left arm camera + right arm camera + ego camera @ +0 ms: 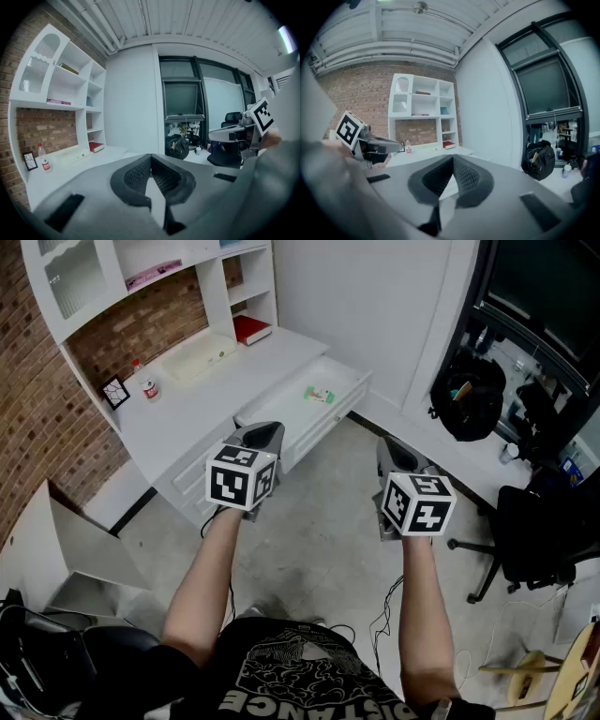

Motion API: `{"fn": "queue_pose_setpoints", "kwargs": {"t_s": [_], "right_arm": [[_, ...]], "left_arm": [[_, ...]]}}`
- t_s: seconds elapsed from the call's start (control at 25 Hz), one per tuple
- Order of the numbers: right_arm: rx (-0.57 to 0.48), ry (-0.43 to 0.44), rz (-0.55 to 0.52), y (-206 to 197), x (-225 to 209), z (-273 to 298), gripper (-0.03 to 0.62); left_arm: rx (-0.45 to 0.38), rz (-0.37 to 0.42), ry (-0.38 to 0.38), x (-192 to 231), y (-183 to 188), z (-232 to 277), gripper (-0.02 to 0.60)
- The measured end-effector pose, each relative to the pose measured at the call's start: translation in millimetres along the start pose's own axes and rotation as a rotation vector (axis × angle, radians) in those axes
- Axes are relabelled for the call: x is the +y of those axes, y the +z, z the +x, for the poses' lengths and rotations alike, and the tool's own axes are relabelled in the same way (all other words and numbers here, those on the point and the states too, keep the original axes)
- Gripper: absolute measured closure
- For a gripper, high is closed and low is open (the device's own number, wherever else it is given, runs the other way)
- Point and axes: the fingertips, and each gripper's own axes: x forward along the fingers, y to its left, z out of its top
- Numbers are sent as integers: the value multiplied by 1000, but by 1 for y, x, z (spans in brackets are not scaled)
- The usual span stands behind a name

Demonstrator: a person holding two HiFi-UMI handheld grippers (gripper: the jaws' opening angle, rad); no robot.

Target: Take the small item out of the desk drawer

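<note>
The white desk's drawer stands pulled open in the head view. A small green and white item lies inside it. My left gripper hangs over the floor just in front of the drawer's near end, its jaws shut and holding nothing. My right gripper is further right, over the floor, also shut and empty. In the left gripper view the left gripper has its tips meeting, and the right gripper looks the same in its own view. Neither gripper touches the drawer or the item.
On the desk top stand a small bottle, a framed picture, a white tray and a red book. A black backpack and an office chair are at the right. A white panel leans at the left.
</note>
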Motion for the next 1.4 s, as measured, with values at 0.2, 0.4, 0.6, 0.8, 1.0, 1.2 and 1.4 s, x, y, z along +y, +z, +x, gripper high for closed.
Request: {"fn": "queue_pose_setpoints", "kwargs": {"t_s": [0.2, 0.4, 0.6, 0.8, 1.0, 1.2, 1.4], "right_arm": [[0, 13, 6, -2, -5, -4, 589], [17, 30, -6, -6, -5, -3, 557], [26, 39, -15, -9, -12, 5, 528], [32, 50, -30, -7, -14, 27, 488], [40, 50, -45, -3, -24, 63, 462], [58, 43, -46, 3, -40, 114, 442], [77, 45, -54, 14, -46, 176, 422]], "left_arm": [[3, 8, 3, -10, 2, 2, 575], [35, 19, -1, -16, -5, 8, 575], [31, 14, -10, -19, -6, 21, 575], [29, 10, -4, -4, -3, 38, 574], [23, 12, -11, 18, 3, 73, 575], [37, 9, -25, 45, 8, 119, 575], [50, 9, -33, 89, 14, 164, 575]]}}
